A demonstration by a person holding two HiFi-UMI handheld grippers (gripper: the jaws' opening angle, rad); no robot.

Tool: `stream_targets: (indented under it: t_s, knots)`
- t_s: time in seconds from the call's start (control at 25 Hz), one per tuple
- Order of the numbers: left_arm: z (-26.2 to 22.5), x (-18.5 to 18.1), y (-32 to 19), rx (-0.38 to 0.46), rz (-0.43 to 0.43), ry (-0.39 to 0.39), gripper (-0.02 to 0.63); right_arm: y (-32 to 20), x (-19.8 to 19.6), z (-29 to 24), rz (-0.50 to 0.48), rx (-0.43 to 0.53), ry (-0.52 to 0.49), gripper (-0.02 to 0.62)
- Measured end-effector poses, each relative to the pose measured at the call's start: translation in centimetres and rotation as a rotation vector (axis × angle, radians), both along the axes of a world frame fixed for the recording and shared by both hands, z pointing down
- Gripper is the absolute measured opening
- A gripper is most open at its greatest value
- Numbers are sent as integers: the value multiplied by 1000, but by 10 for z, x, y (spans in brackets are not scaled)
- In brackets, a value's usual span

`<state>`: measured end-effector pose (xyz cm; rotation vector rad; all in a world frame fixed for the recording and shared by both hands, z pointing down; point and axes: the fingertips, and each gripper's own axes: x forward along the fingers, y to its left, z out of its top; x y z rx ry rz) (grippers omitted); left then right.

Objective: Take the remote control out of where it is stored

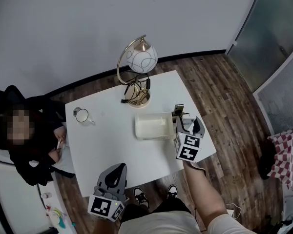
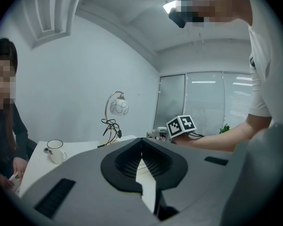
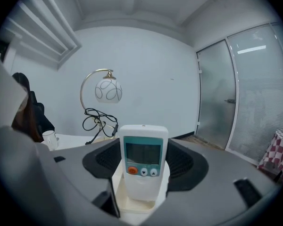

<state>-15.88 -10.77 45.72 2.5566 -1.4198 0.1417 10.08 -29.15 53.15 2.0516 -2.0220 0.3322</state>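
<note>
Right gripper [image 3: 144, 160] seemingly clamped on remote control [image 3: 143, 147] in holder [image 3: 131, 205], left gripper [image 2: 141, 147] closed, empty

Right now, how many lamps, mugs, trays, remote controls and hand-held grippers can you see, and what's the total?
lamp: 1
mug: 1
white tray: 1
remote control: 1
hand-held grippers (left hand-held gripper, right hand-held gripper): 2
Total: 6

We count one table [image 1: 112, 147], one lamp [image 1: 140, 57], one mug [image 1: 82, 115], one tray [image 1: 154, 126] and one remote [image 3: 143, 159]. We also count two grippers, the left gripper [image 1: 118, 168] and the right gripper [image 1: 185, 119], and one seated person [image 1: 29, 145].
</note>
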Motion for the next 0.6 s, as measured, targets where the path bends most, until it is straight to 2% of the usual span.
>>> stream_targets:
  t_s: [0.16, 0.28, 0.6]
  knots:
    - [-3, 0, 1, 10, -7, 6, 8, 14, 2, -43, -65, 100, 18, 290]
    - [-6, 2, 2, 17, -12, 12, 8, 29, -2, -65, -149, 124, 0, 290]
    - [-8, 5, 6, 25, -22, 18, 8, 80, -28, -67, -404, 14, -20, 290]
